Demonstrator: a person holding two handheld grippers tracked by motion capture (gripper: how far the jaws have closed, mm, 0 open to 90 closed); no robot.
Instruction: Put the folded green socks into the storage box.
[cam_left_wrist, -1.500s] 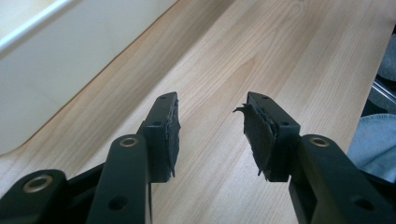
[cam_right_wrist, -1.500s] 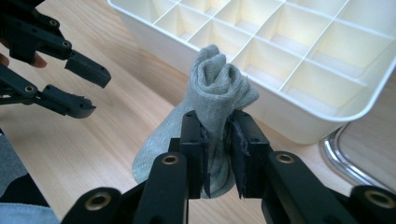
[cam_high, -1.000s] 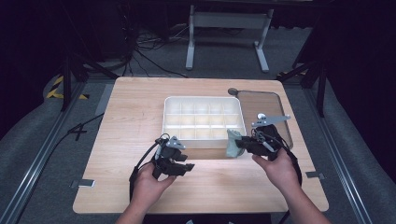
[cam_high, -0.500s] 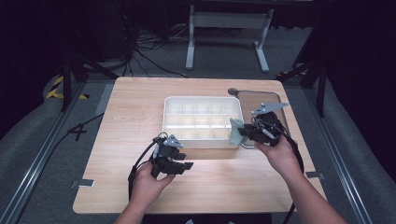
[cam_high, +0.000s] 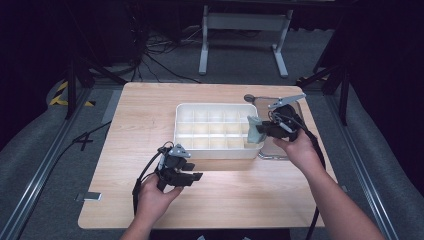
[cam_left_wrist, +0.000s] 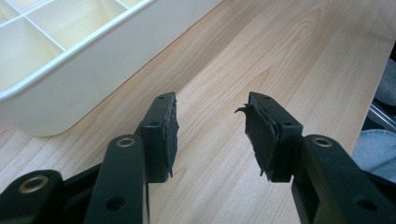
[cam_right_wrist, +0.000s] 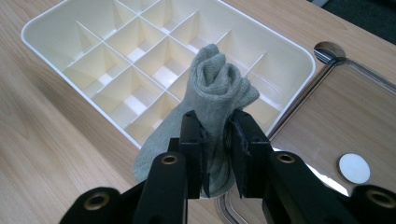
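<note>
A white divided box (cam_high: 180, 131) stands mid-table, its cells bare. My right gripper (cam_high: 256, 131) is shut on a rolled grey-green sock (cam_high: 253, 131) and holds it over the box's right end. In the right gripper view the sock (cam_right_wrist: 215, 98) bulges up between the jaws (cam_right_wrist: 218, 140), above the near-right cells of the box (cam_right_wrist: 60, 21). My left gripper (cam_high: 194, 171) hovers low over the table just in front of the box, open. Its pads (cam_left_wrist: 261, 135) have bare wood between them, with the box's wall (cam_left_wrist: 70, 79) at the upper left.
A clear lid (cam_high: 280, 150) lies flat on the table right of the box; in the right gripper view the lid (cam_right_wrist: 345, 107) carries a round white sticker (cam_right_wrist: 354, 168). A dark floor, cables and a metal stand lie beyond the far table edge.
My right gripper has carried the sock from the box's front right corner up and back over its right end. The left gripper has stayed where it was.
</note>
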